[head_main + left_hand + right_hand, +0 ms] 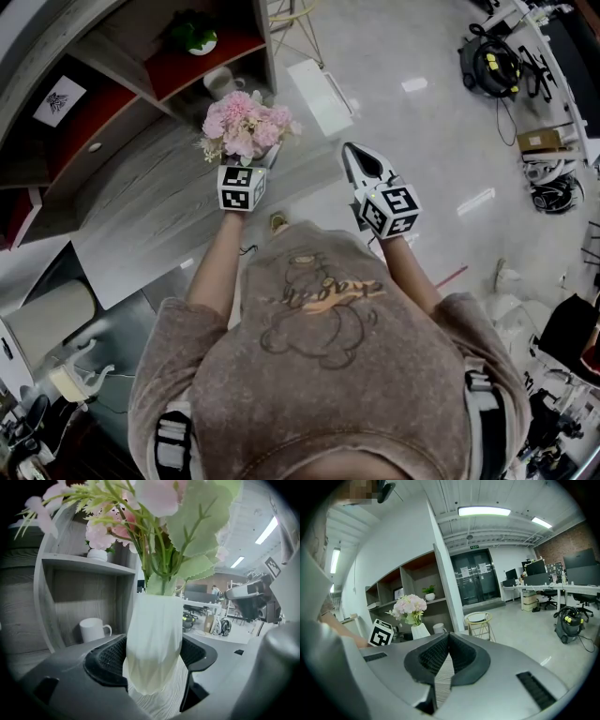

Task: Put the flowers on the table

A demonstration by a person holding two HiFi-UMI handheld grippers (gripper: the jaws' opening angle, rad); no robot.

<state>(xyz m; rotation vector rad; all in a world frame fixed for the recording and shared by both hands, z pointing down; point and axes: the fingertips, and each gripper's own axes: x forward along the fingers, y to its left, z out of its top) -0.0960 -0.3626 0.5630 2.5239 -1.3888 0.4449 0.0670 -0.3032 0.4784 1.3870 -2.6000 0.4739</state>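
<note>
Clamps the left fingers (105, 660) on the lower body of the white vase (153, 639), one ribbed pad on each side, with the base showing just below them. Carries the flowers (246, 124) upright above that grip, pink heads and green leaves rising well over the left gripper (153, 663). Shows the grey wood-grain tabletop (161, 707) directly under the base; appears to hang a little clear of it, though cannot settle contact from these views. Places a shelf unit (84, 564) beyond and to the left of the fingers, with a white mug (93, 629) on its lower level. Holds the right gripper (446, 639) off to the right of the vase, well apart from it, its fingers pressed together at the tips on nothing. Risks, as a judgement: could let the smooth faceted vase slide down through the pads if the squeeze slackens before the base rests flat; could topple the top-heavy bunch if let go at a tilt or too near the tabletop's edge; could snag leaves on the shelf upright if pushed further in.
</note>
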